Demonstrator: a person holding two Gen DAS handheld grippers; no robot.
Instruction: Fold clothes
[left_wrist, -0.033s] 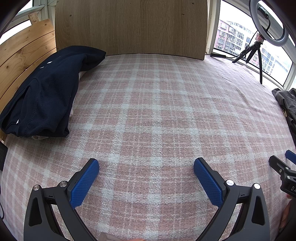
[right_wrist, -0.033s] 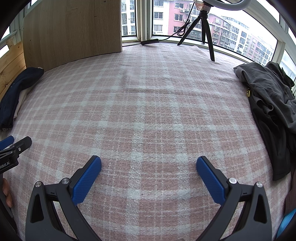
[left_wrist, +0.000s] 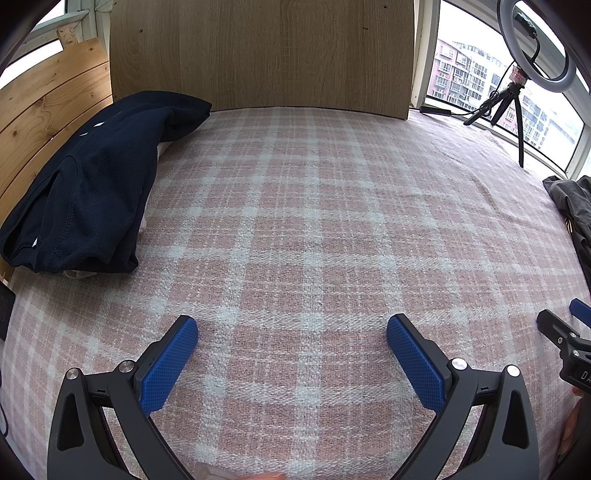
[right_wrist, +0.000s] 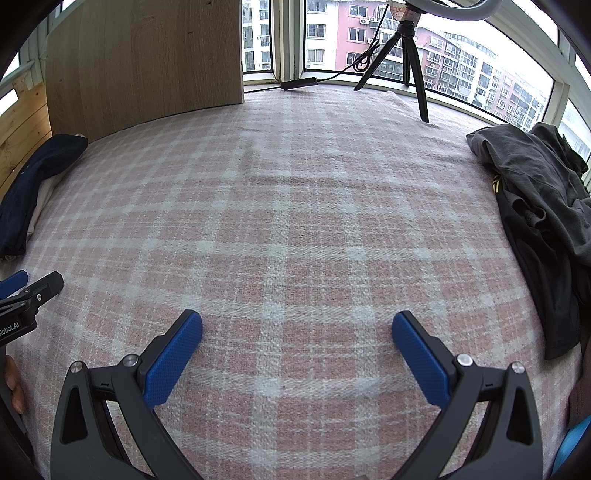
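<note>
Your left gripper is spread wide with nothing between its blue pads, tilted down over a bare stretch of the pink plaid blanket that covers the bed. The folded navy garment lies well ahead and to the left of it, against the wooden slat panel, with a bit of white cloth showing beneath its near edge. Your right gripper is likewise fully released and empty, over the same blanket and just beside the left one; each shows at the edge of the other's view. The crumpled dark grey garment sits in a heap well off to the right of the right gripper, at the blanket's far right edge below the window, touching neither gripper. From the right wrist view the navy garment is only a dark strip at the far left edge. Straight ahead stands a light wood board, and a ring light on a small tripod stands at the window side.
</note>
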